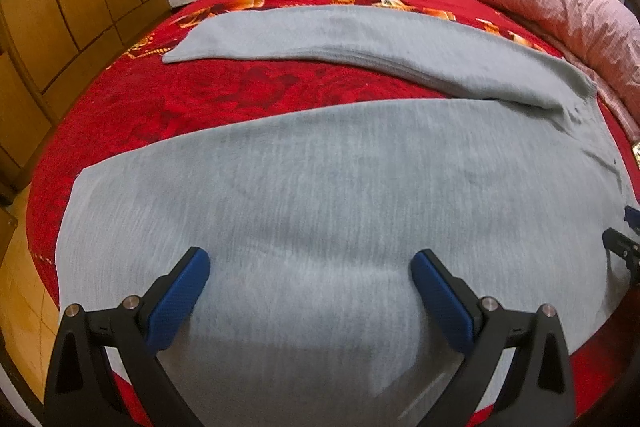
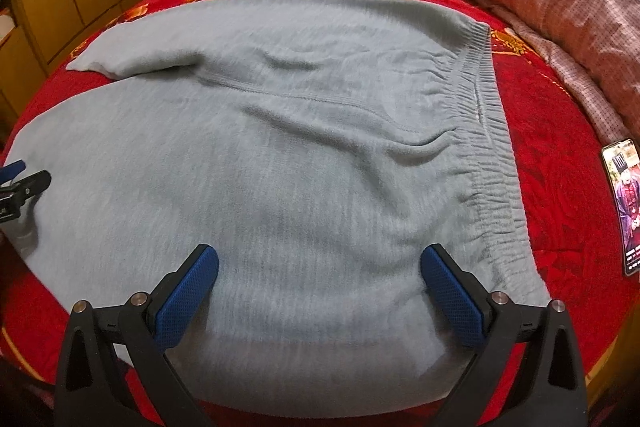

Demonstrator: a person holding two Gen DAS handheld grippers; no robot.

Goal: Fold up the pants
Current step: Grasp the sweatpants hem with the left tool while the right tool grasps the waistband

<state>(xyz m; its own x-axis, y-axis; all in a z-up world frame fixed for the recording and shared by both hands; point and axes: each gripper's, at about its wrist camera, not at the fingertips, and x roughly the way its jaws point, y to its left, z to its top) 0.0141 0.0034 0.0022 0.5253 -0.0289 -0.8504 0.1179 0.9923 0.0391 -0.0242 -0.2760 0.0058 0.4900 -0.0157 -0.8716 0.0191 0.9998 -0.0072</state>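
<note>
Pants (image 2: 280, 147) lie flat crosswise, waistband right, legs pointing left.

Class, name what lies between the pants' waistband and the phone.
Only bare red blanket separates waistband from phone, seen in the right wrist view.

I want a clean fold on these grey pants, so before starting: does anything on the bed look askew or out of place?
The grey sweatpants are not flat: creases run across the seat near the elastic waistband, and the two legs splay apart. A lit phone lies on the red blanket just past the waistband. Both grippers are open above the fabric.
</note>
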